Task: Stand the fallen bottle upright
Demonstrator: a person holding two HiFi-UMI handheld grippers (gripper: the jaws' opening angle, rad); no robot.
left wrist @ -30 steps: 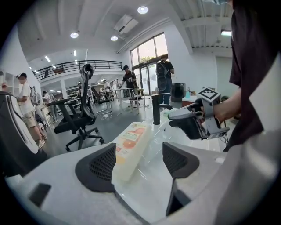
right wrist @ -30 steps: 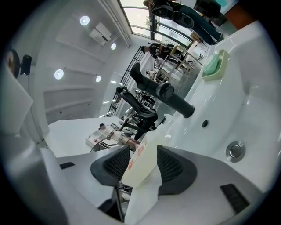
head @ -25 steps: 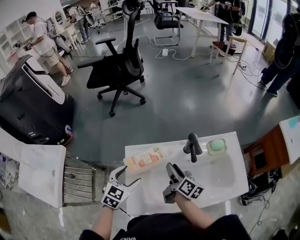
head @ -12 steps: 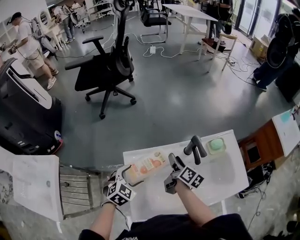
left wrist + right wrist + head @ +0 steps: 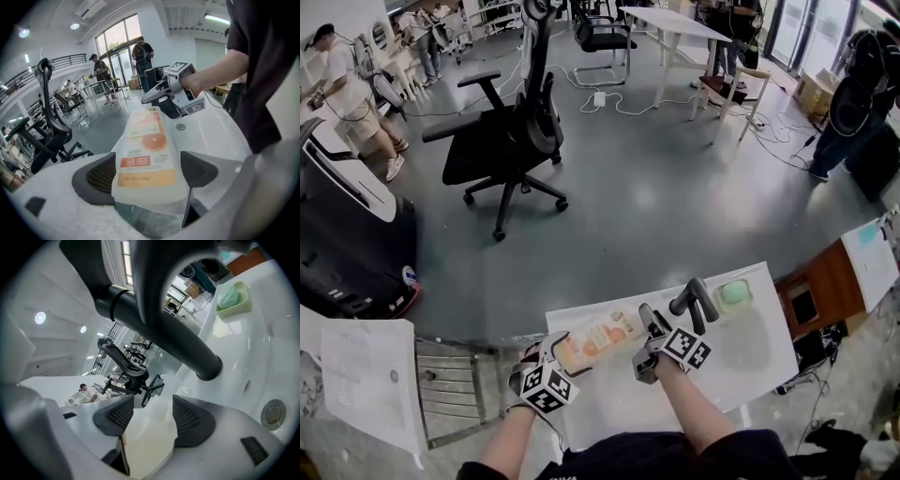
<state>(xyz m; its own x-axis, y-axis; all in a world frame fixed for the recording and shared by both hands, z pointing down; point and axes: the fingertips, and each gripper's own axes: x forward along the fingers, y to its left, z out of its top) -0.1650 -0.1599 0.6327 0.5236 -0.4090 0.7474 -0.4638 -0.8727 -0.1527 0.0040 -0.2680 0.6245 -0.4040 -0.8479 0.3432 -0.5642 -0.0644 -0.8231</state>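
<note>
The fallen bottle (image 5: 595, 339), clear with an orange label, lies on its side on the white sink counter (image 5: 741, 366). My left gripper (image 5: 551, 351) is at its base end, jaws opening; in the left gripper view the bottle (image 5: 145, 154) lies between the pads of the left gripper (image 5: 147, 171), with a gap at the right pad. My right gripper (image 5: 646, 322) is at the bottle's other end, jaws opening too. In the right gripper view the bottle's white end (image 5: 150, 432) sits between the jaws of the right gripper (image 5: 149, 416).
A black faucet (image 5: 694, 302) rises just right of my right gripper and looms overhead in the right gripper view (image 5: 159, 329). A green soap in its dish (image 5: 733, 293) sits at the counter's back right. The basin drain (image 5: 274, 412) is at the right. An office chair (image 5: 511, 141) stands beyond.
Both grippers have closed in on the lying bottle, the left from the lower left onto its base end, the right onto its other end. Their jaws stand wider than before.
</note>
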